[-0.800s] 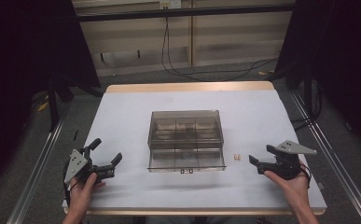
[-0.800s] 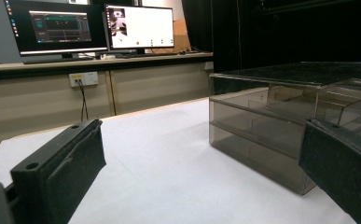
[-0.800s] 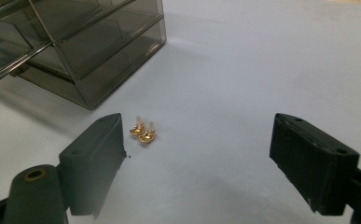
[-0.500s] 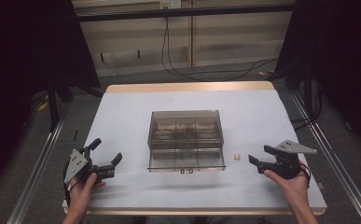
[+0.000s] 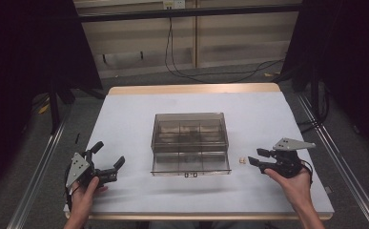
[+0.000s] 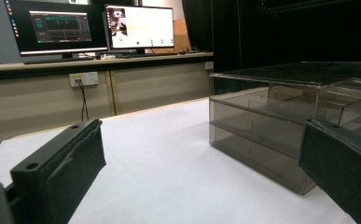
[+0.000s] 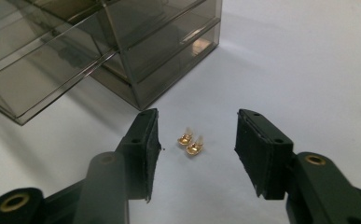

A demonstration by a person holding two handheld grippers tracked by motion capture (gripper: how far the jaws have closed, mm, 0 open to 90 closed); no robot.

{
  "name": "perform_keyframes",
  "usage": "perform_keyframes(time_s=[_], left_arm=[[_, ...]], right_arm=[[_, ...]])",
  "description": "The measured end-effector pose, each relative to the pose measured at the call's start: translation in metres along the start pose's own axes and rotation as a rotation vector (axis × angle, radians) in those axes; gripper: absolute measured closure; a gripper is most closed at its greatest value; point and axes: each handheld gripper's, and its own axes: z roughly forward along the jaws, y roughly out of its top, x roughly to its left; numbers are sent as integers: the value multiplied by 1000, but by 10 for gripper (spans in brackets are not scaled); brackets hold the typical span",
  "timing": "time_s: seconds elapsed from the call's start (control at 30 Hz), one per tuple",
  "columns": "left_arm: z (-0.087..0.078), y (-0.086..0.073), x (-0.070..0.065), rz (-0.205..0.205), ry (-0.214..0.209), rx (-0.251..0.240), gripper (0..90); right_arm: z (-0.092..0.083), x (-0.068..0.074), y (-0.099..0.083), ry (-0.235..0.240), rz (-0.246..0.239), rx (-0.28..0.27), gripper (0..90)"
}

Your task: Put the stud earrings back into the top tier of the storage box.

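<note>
A smoky see-through compartment box (image 5: 190, 143) stands in the middle of the white table (image 5: 134, 119). Two small gold pieces (image 5: 242, 160) lie on the table just right of its front corner. My right gripper (image 5: 255, 157) is held low beside them, jaws open. In the right gripper view the gold pieces (image 7: 190, 143) lie between the pads of that gripper (image 7: 197, 126), untouched, with the box (image 7: 122, 37) beyond. My left gripper (image 5: 109, 153) rests open at the front left of the table. In its own view the left gripper (image 6: 200, 126) stands wide and empty, the box (image 6: 262, 126) ahead to the right.
Metal rails (image 5: 34, 176) run along both sides of the table. Cables (image 5: 182, 67) lie on the floor behind its far edge. In the left gripper view, monitors (image 6: 94, 25) stand on a bench past the table.
The right gripper has edged slightly left toward the gold pieces. The left gripper and the box have kept still.
</note>
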Motion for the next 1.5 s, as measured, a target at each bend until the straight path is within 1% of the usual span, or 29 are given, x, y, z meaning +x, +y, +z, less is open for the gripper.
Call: perform_keyframes(time_s=[0.07, 0.1, 0.13, 0.2, 0.23, 0.27, 0.3, 0.33, 0.4, 0.43, 0.47, 0.63, 0.73, 0.77, 0.8, 0.9, 1.0, 1.03, 1.07, 1.1, 1.13, 1.17, 1.23, 1.27, 1.3, 1.33, 1.4, 1.43, 1.5], left_arm=[[0, 0, 0, 6, 2, -2, 5], [0, 0, 0, 6, 2, -1, 5], [0, 0, 0, 3, 1, -1, 5], [0, 0, 1, 13, 2, 3, 4], [0, 0, 0, 10, 1, 0, 4], [0, 0, 1, 13, 2, 3, 4], [0, 0, 1, 13, 2, 3, 4], [0, 0, 0, 1, 1, -1, 4], [0, 0, 0, 5, 2, -2, 5], [0, 0, 0, 5, 2, -2, 5], [0, 0, 0, 1, 1, -1, 4], [0, 0, 0, 6, 2, -1, 4], [0, 0, 0, 2, 1, -1, 4], [0, 0, 0, 2, 1, -1, 5], [0, 0, 0, 5, 1, -2, 4], [0, 0, 0, -2, -1, 1, 5], [0, 0, 0, -3, 2, -2, 4], [0, 0, 0, -3, 2, -2, 4], [0, 0, 0, 0, 0, 0, 5], [0, 0, 0, 0, 0, 0, 4], [0, 0, 0, -2, 1, -1, 4], [0, 0, 0, 0, 1, 0, 4], [0, 0, 0, 5, 1, -2, 5], [0, 0, 0, 5, 1, -2, 4], [0, 0, 0, 0, 0, 0, 4], [0, 0, 0, -1, 0, 0, 4], [0, 0, 0, 3, 1, -1, 4], [0, 0, 0, -1, 3, -1, 4], [0, 0, 1, 3, 3, -2, 4]], right_arm=[[0, 1, 2, 6, -9, 9, 493], [-1, 2, 8, 28, -28, 32, 493], [-1, 2, 11, 36, -31, 42, 494], [0, 1, 14, 52, -26, 64, 510], [1, 0, 16, 60, -27, 81, 512], [3, -1, 17, 57, -29, 94, 522], [3, -1, 17, 57, -29, 94, 522], [8, -4, 20, 77, -24, 131, 534], [11, -6, 23, 83, -21, 156, 538], [12, -7, 24, 100, -23, 162, 538], [13, -9, 26, 118, -13, 169, 550], [16, -15, 35, 140, 3, 219, 633], [17, -17, 40, 148, -1, 261, 658], [17, -17, 40, 148, -1, 261, 658], [17, -19, 43, 158, -6, 292, 672], [20, -21, 46, 164, -3, 323, 685], [25, -22, 48, 178, -8, 389, 698], [25, -22, 48, 178, -8, 389, 698], [29, -22, 49, 192, -14, 428, 708], [29, -22, 49, 192, -14, 428, 708], [31, -21, 50, 193, -13, 451, 709], [35, -21, 50, 185, -8, 501, 718], [40, -21, 50, 179, -11, 548, 724], [40, -21, 50, 179, -11, 548, 724], [45, -22, 50, 186, 3, 590, 735], [47, -23, 50, 190, -2, 601, 740], [48, -23, 50, 193, -5, 604, 751], [50, -24, 53, 209, -2, 626, 774], [53, -24, 55, 213, -7, 650, 806]])
